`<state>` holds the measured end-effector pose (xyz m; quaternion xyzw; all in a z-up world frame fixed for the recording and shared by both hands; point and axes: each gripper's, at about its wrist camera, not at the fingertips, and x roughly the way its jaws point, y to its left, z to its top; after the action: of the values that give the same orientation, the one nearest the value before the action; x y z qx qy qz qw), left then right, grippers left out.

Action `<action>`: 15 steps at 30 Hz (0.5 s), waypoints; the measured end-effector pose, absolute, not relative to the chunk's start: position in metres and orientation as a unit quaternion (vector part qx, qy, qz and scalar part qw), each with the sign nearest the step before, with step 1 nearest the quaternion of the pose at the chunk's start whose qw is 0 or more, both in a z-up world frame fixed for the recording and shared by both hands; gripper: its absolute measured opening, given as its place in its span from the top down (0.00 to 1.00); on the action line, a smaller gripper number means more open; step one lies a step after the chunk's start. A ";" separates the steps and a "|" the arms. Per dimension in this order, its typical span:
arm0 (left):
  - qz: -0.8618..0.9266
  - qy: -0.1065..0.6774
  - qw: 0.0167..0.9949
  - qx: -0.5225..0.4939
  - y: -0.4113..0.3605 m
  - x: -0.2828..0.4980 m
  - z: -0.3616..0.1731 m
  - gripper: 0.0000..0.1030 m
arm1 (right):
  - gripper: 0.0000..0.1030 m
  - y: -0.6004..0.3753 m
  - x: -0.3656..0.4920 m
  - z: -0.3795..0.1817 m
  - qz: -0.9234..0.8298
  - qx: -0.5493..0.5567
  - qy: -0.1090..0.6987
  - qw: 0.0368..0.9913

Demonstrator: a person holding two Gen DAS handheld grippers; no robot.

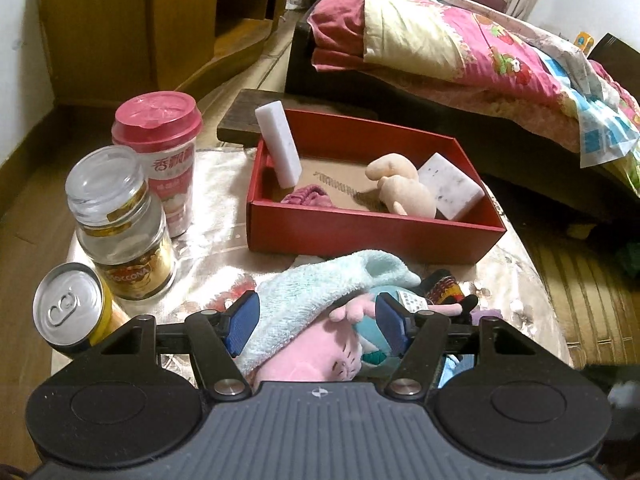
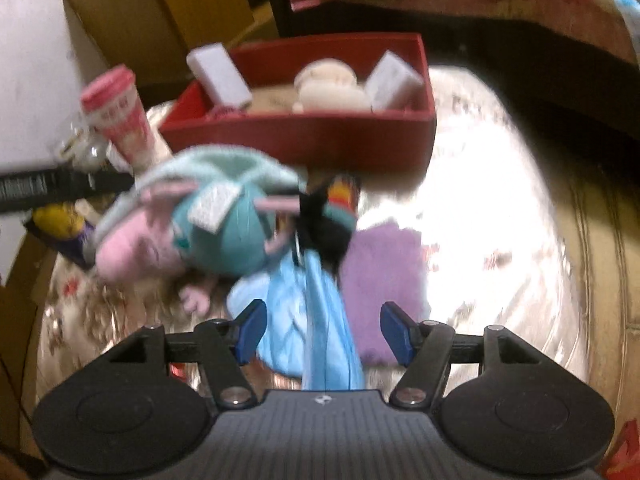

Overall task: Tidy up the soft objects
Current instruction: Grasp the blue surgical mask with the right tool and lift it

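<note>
While my left tongs (image 1: 316, 330) are standing open astride the pale aqua towel (image 1: 320, 280) and pink plush toy (image 1: 308, 356), pads not visibly pressing, my right tongs (image 2: 323, 330) are gaping over a blue cloth (image 2: 308, 332), gripping nothing. Beyond both tongs, the red box (image 1: 360, 236) is sitting on the worktop (image 1: 224, 200), holding a cream plush (image 1: 400, 188).

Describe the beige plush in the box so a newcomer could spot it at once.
Find the red box on the table. Inside, toward its right end, lies the beige plush, against a white speckled block. It is the only rounded, peach-toned toy there.
</note>
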<state>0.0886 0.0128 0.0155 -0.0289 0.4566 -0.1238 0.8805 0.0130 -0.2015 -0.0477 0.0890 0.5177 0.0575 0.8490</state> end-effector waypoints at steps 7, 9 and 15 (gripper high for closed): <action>-0.132 0.461 0.877 -0.033 0.016 0.088 0.016 0.36 | 1.00 -0.194 -0.001 -0.074 0.072 0.081 0.562 0.820; -0.134 0.462 0.876 -0.033 0.016 0.086 0.017 0.36 | 1.00 -0.197 -0.003 -0.079 0.073 0.083 0.570 0.814; -0.162 0.475 0.865 -0.025 0.007 0.079 0.013 0.36 | 1.00 -0.214 -0.013 -0.066 0.095 0.131 0.555 0.816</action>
<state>0.0788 0.0067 0.0132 -0.0251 0.4750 -0.1624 0.8645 -0.0126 -0.2135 -0.0662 0.1305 0.5549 0.0946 0.8162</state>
